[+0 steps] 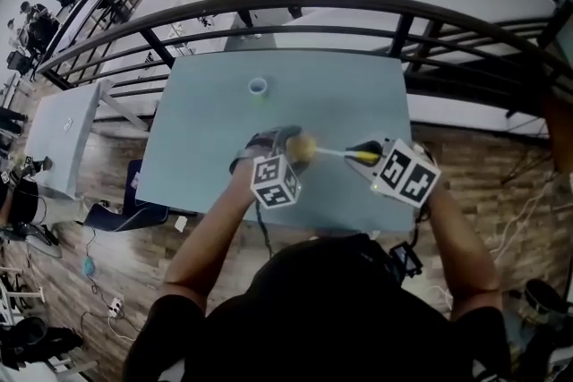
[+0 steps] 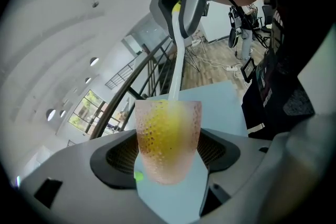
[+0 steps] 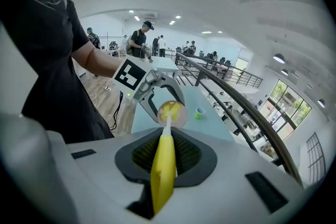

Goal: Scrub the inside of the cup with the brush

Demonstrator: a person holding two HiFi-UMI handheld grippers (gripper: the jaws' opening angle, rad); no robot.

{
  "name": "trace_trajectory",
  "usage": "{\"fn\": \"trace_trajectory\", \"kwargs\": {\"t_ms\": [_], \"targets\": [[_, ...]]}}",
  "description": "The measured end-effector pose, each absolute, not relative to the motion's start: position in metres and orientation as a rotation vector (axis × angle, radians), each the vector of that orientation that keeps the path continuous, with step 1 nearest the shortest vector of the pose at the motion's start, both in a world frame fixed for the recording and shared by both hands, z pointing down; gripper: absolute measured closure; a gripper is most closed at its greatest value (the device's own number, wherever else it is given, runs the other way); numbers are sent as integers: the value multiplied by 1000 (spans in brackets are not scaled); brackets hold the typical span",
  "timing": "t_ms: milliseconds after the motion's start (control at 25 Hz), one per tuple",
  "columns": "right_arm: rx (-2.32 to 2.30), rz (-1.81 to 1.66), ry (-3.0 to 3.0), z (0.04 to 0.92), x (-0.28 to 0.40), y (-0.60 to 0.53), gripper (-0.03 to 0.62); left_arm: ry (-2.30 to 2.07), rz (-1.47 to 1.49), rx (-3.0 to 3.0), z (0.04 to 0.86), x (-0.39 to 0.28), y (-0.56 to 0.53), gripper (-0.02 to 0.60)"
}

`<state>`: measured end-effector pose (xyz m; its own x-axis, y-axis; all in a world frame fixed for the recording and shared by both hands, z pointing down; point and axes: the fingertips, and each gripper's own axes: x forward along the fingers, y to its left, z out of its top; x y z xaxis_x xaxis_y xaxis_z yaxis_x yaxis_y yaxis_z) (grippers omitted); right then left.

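Frosted cup was clamped in the left gripper over the table, mouth toward the right gripper, whose jaws pinched the brush handle, shaft in line with the cup axis, head inside it.

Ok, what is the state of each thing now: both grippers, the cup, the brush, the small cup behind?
Left gripper: shut on the cup.
Right gripper: shut on the brush handle.
Cup: lifted, mouth turned toward the right gripper.
Brush: head inside the cup.
Small cup: upright on the table, untouched.
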<state>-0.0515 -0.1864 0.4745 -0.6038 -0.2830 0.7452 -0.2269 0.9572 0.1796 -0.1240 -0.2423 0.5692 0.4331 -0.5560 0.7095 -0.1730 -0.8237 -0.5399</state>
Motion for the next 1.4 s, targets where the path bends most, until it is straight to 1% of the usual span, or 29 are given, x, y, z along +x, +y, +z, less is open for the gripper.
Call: {"fn": "trace_trajectory", "kwargs": {"t_ms": [400,720,880,1160,1400], "targets": [[345,-167,-2213,478,-57,-175,551,590,-1418,-2266,580,-133,-241,229],[329,-157,-2191,470,-35,-164,551,613,-1475,-2240,583,-155,-246,229],[341,-138,-2178,467,-28,-165,551,609,-1477,-2225,580,-152,-246,229],[320,-136,-2175,480,-49,-176,551,555,-1413,-2259,568,-125,-236,229],[308,-184,-2191,470,-62,-178,551,577,-1421,-2244,566,-130,-238,229]]}}
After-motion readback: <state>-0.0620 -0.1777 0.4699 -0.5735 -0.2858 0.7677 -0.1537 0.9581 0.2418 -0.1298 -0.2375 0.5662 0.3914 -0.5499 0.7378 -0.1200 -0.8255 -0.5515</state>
